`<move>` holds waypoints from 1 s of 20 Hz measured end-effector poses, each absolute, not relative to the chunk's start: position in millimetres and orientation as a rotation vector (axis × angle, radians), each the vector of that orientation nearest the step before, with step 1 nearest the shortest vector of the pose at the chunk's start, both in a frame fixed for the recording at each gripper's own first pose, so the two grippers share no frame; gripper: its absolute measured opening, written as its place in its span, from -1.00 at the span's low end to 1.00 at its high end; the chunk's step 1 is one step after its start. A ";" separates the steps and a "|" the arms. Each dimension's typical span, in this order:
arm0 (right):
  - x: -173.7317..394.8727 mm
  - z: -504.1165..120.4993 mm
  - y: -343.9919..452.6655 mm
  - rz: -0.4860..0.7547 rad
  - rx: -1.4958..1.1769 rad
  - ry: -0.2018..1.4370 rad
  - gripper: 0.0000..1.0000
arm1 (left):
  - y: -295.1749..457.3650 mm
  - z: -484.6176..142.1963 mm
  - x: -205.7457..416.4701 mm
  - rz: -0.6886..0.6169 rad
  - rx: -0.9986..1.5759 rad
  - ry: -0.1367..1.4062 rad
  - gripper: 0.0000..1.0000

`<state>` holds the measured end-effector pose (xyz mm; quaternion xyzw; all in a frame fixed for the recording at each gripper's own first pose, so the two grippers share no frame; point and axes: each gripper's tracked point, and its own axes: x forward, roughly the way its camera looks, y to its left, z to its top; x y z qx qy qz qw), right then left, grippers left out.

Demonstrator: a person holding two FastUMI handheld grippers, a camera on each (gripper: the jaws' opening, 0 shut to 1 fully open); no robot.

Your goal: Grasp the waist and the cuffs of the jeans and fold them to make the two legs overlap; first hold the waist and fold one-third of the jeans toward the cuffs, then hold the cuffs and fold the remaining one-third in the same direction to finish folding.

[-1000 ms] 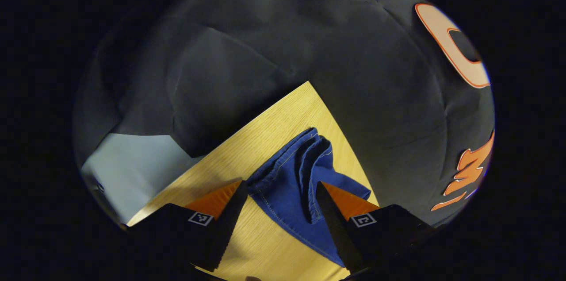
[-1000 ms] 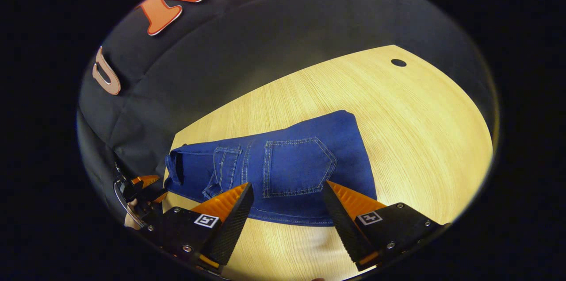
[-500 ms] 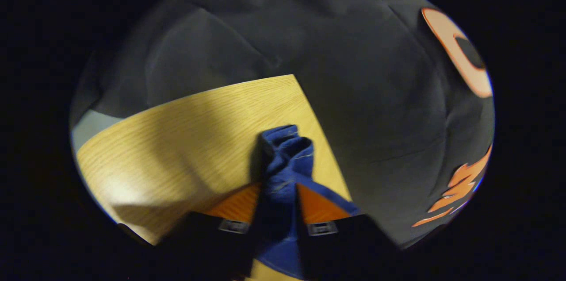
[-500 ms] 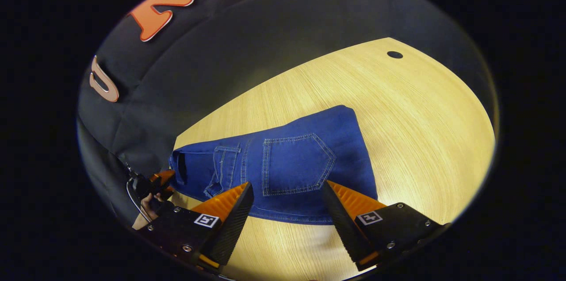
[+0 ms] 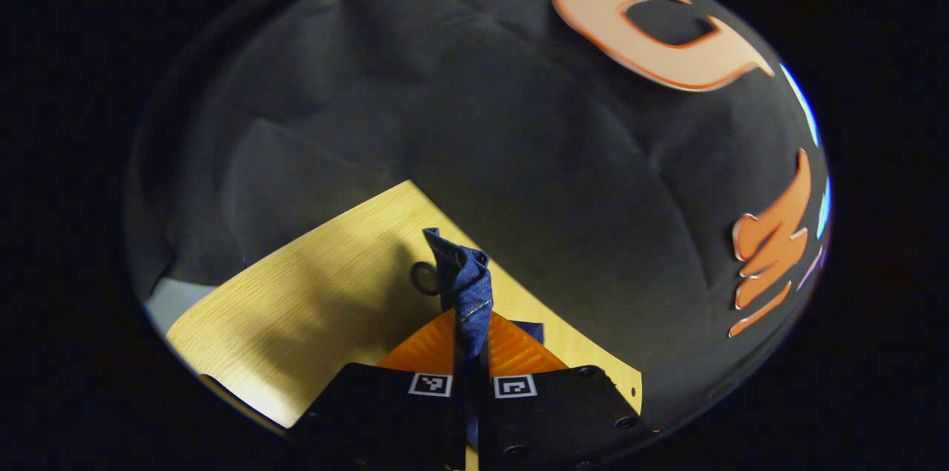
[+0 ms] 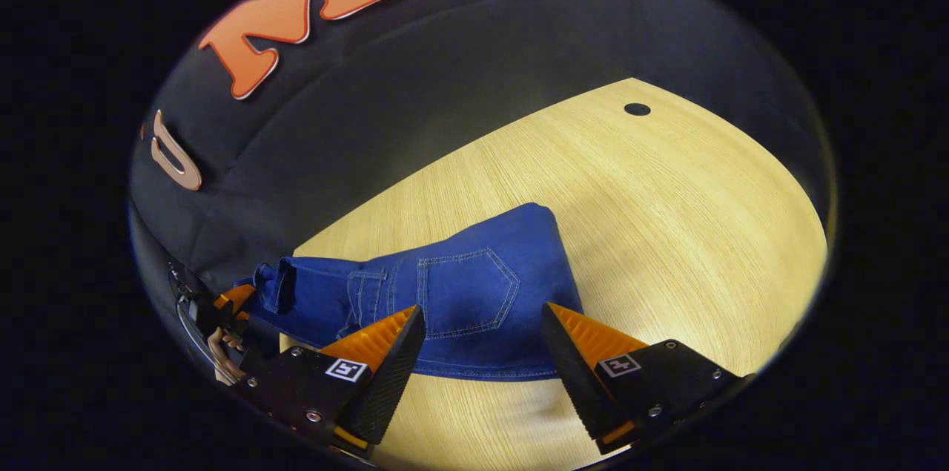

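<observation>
1. The blue jeans [image 6: 452, 293] lay folded on the wooden table [image 6: 667, 219], just past the tips of the right gripper [image 6: 482, 341].
2. A back pocket [image 6: 467, 291] faced up, right in front of the gap between the right gripper's fingers.
3. The bottom edge of the jeans ran across that gap, close to both fingertips. I could not tell if the tips touched the cloth.
4. One end of the jeans was bunched up and lifted off the table at the far left of the right gripper view.
5. That bunched end [image 5: 465, 285] stood up between the fingers of the left gripper [image 5: 471, 341].
6. The left gripper was squeezed tight on the jeans, with both fingers pressing the cloth from each side.
7. The right gripper was spread wide and held nothing.
8. In the right gripper view the left gripper [image 6: 230, 302] sat low on the left, with a hand [image 6: 222, 343] holding it.
9. A small dark hole [image 6: 636, 109] sat in the table far beyond the right gripper.
</observation>
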<state>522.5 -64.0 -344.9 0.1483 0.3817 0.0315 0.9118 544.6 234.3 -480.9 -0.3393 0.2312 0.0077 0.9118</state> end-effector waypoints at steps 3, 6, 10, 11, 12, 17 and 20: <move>522.0 -331.1 -74.8 0.097 0.334 0.762 0.95 | 176.5 -416.1 536.9 -0.068 -0.644 0.431 -0.88; 524.1 -310.3 -91.4 0.119 0.363 0.738 0.94 | 116.2 -358.0 519.8 -0.154 -0.615 0.394 -0.87; 520.2 -286.8 -136.4 0.109 0.406 0.703 0.94 | 23.0 -321.2 498.8 -0.256 -0.545 0.396 -0.87; 518.8 -282.0 -149.2 0.102 0.418 0.693 0.95 | -4.7 -315.5 493.5 -0.281 -0.531 0.405 -0.88; 515.3 -278.2 -164.0 0.094 0.432 0.684 0.95 | -35.6 -318.7 489.6 -0.303 -0.518 0.420 -0.88; 499.5 -275.7 -227.7 0.031 0.462 0.664 0.94 | -171.6 -359.0 476.7 -0.414 -0.422 0.519 -0.87; 490.0 -281.9 -251.7 0.009 0.492 0.665 0.94 | -230.0 -410.1 459.7 -0.451 -0.188 0.569 -0.88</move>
